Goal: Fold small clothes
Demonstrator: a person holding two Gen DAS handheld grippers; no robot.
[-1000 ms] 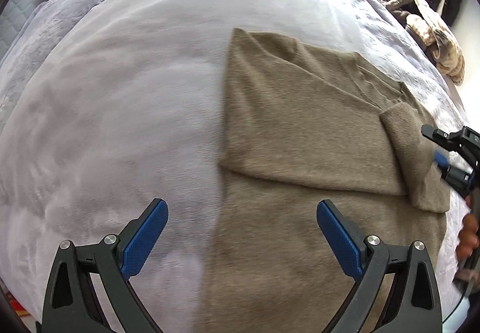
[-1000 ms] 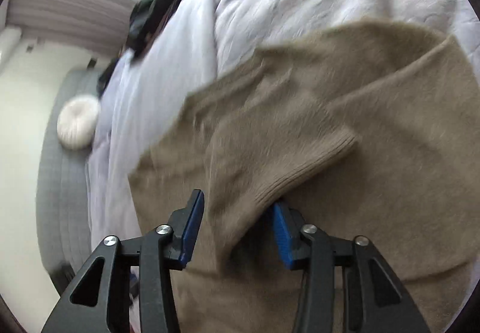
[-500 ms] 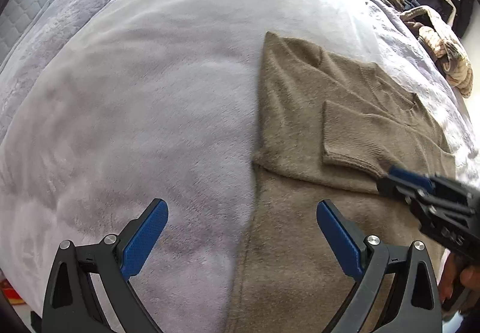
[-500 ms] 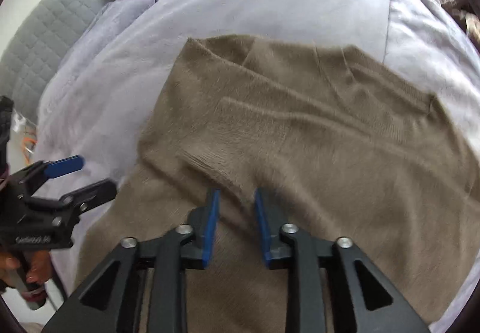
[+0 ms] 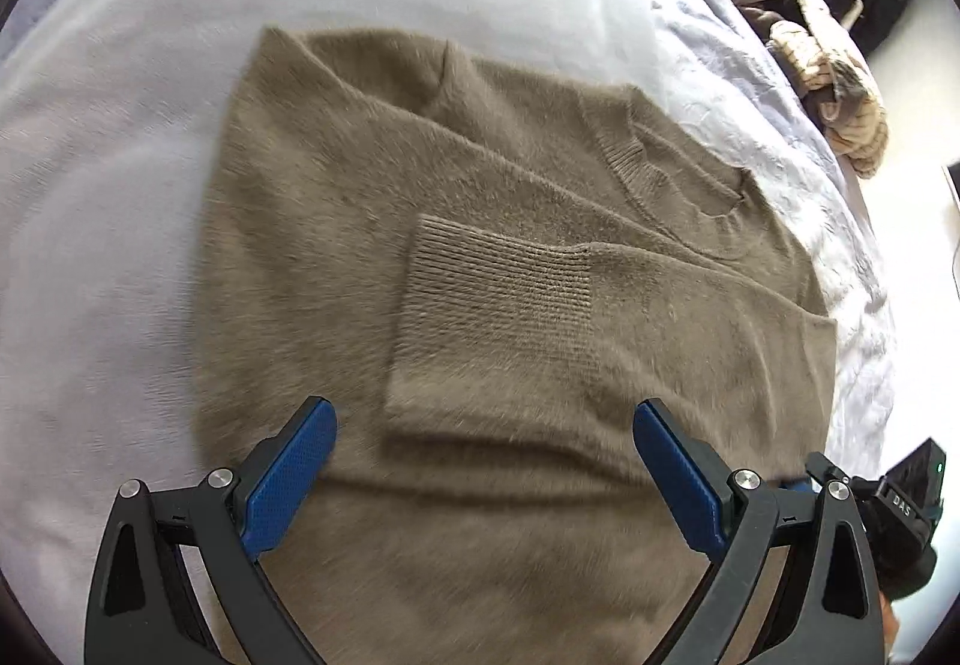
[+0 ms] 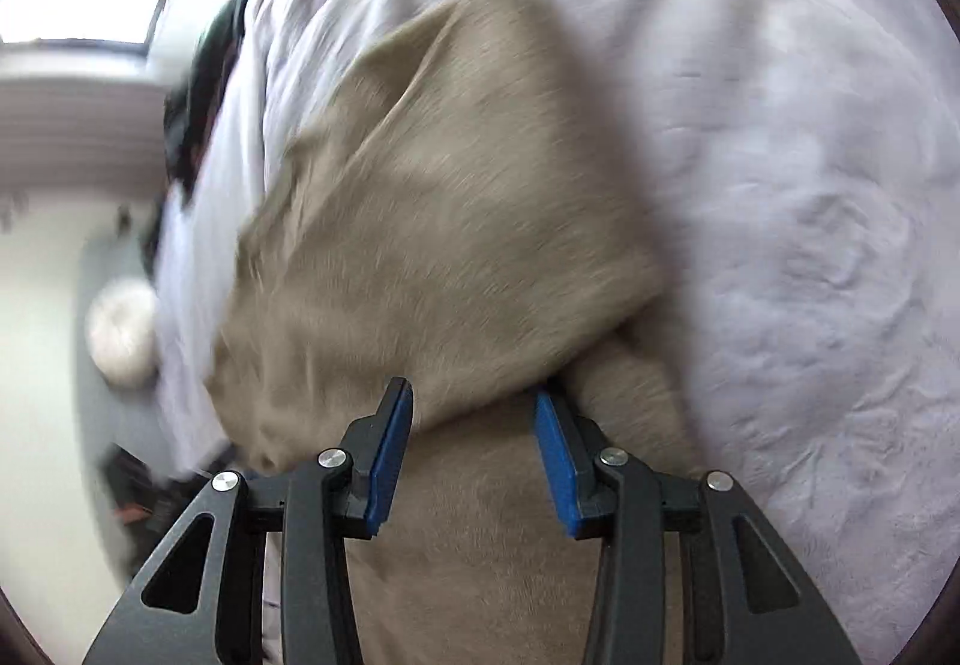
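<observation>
Two grippers frame this moment, and the tan sweater (image 5: 480, 275) is your landmark for everything. Nearest you, the left gripper (image 5: 483, 470) hovers over the sweater's lower body with its blue fingers (image 5: 288, 476) spread wide and nothing between them, probably so you can come down on the hem for the next fold. Just beyond those fingers, the ribbed cuff (image 5: 498, 293) of one sleeve lies flat across the chest, laid inward so the garment narrows into a tidy block. At the sweater's right edge, your right gripper (image 6: 474, 446) has just been opening; its fingers (image 6: 390, 455) stand partly apart at a folded edge of the knit, with cloth lying in the gap, but that view is blurred and the pads do not seem to press on it. From the left wrist view the right gripper's body (image 5: 900, 497) shows small white lettering that reads roughly "DAS", though it is too small to be sure. Farther up, the neckline (image 5: 678, 173) lies toward the far side. The sweater rests on the pale lilac bed (image 5: 108, 245), and past its far right corner a heap of other clothes (image 5: 834, 83) sits well apart.
</observation>
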